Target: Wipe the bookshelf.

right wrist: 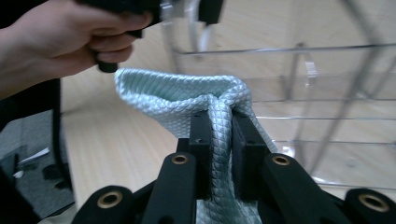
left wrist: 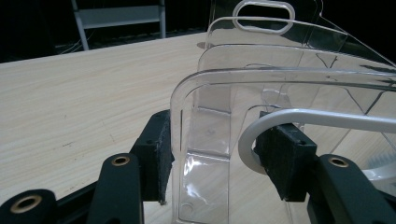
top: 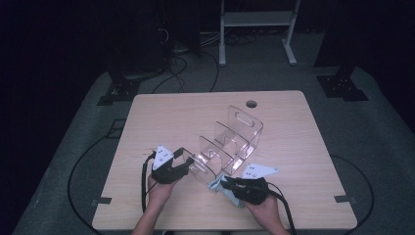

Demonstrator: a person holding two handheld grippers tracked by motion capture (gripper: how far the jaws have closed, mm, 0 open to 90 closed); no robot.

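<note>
A clear plastic tiered organizer [top: 236,134] stands in the middle of the wooden table [top: 161,112]. My left gripper [top: 187,160] is shut on its low near end. In the left gripper view, my left gripper [left wrist: 219,154] has its black pads [left wrist: 156,156] on either side of the organizer [left wrist: 261,60] front section. My right gripper [top: 226,183] lies just in front of the organizer, shut on a pale green quilted cloth [top: 216,185]. The right gripper view shows my right gripper [right wrist: 219,126] with a fold of the cloth [right wrist: 177,93] pinched between its jaws, and the organizer [right wrist: 303,93] behind.
A round cable hole [top: 251,104] sits near the table's far edge. Beyond the table stand a white frame [top: 257,19], black stand bases [top: 342,85] and floor cables [top: 181,68]. A person's hand [right wrist: 60,42] holds the left gripper in the right gripper view.
</note>
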